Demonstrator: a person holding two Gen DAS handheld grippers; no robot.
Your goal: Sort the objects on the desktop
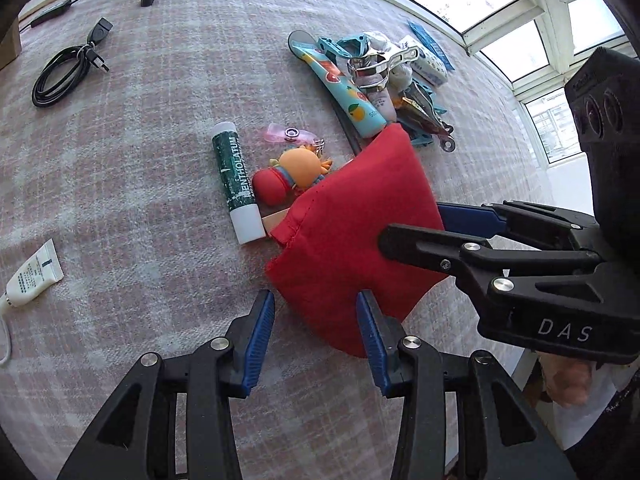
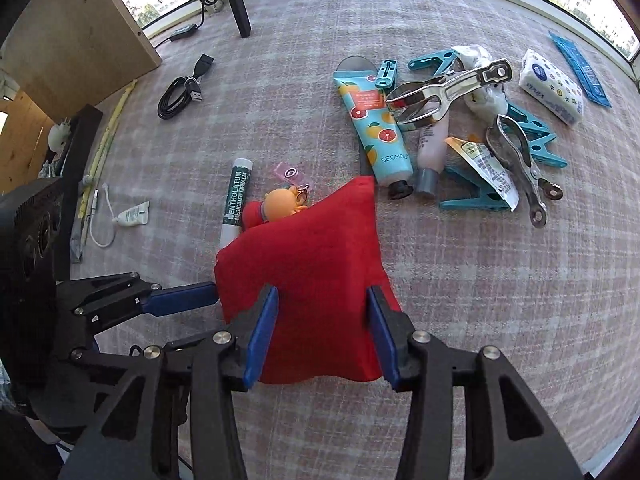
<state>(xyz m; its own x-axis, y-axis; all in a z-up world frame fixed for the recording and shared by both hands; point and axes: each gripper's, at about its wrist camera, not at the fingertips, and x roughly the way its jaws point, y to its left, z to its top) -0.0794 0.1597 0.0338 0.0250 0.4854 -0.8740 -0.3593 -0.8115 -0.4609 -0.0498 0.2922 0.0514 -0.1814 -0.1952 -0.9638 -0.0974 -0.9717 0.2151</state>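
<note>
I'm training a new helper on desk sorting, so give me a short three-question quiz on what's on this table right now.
1. True or false: the red cloth partly covers the orange toy.
2. Which lies right beside that toy? A: green lip balm stick. B: tissue pack. C: black cable.
3. Fill in: the right gripper has its jaws ___ astride the red cloth.

Key: 1 true; 2 A; 3 open.

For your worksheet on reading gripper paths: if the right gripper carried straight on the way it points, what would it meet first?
Most likely the red cloth pouch: it lies between the open jaws of the right gripper, though depth is unclear.
</note>
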